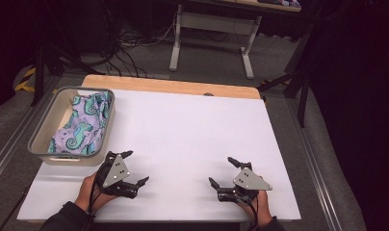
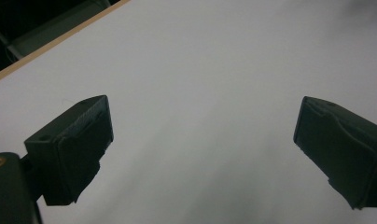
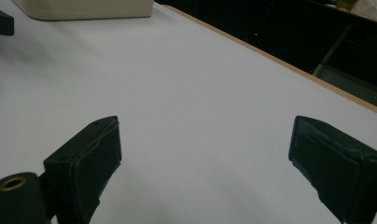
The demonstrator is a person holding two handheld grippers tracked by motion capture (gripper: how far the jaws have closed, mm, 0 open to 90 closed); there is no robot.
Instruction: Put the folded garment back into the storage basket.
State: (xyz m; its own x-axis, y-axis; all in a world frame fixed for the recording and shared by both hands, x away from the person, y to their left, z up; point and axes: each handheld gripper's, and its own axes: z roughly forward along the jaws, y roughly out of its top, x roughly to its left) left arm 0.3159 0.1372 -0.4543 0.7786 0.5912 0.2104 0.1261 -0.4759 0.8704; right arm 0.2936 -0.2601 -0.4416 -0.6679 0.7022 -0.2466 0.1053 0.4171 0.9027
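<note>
A beige bin stands at the table's left side and holds a crumpled cloth printed in purple and teal. My left gripper rests low over the white table surface near the front left, just right of the bin's near corner, jaws wide apart with nothing between them. My right gripper sits near the front right, also open and empty. The bin's side wall shows far off in the right gripper view.
A wooden strip edges the table's far side. Beyond it on the floor are a desk frame's legs and tangled cables. Metal rails run along the table's right side.
</note>
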